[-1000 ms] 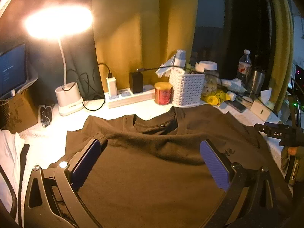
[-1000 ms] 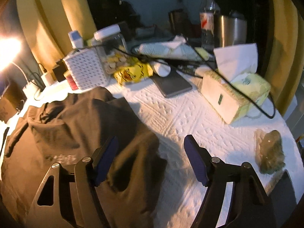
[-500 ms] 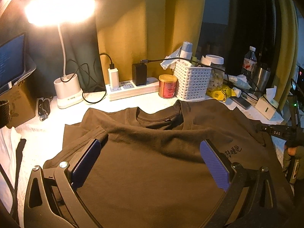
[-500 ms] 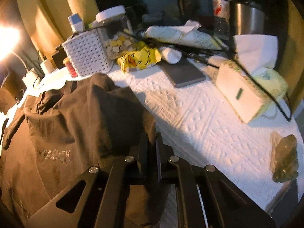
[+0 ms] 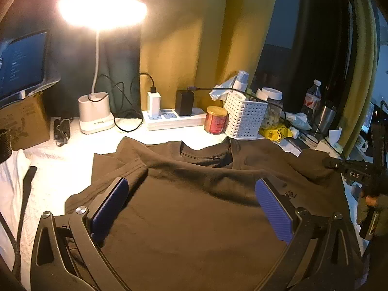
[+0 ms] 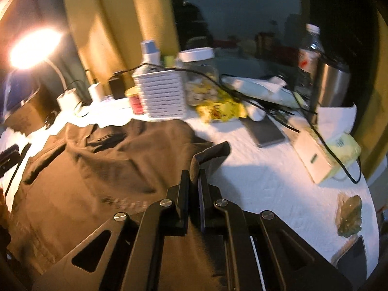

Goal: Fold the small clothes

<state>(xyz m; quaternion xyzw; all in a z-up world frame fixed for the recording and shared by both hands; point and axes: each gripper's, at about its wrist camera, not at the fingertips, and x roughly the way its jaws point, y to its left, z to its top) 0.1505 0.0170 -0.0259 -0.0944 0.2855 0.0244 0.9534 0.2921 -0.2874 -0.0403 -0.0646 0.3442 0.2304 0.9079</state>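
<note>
On the white textured cloth (image 6: 266, 181) a dark brown T-shirt (image 5: 194, 206) lies spread, collar toward the far clutter, its width running from side to side. Over its left half hovers the left gripper (image 5: 191, 208), blue pads wide apart and holding nothing, the shirt's body directly beneath and ahead. To the right, the right gripper (image 6: 194, 181) is clamped on a pinch of the shirt's right edge — a tuft of fabric stands up between the closed fingers, lifted off the cloth. The fold most likely goes leftward across the shirt's width, so the right hand is the one placed to carry it. Beyond the collar stand a lamp base (image 5: 95, 114), power strip (image 5: 174, 118), red tin (image 5: 215, 120) and white basket (image 5: 245, 116) — near, but behind the fold's path. Farther right sit a phone (image 6: 265, 131) and tissue box (image 6: 325, 155), well apart.
</note>
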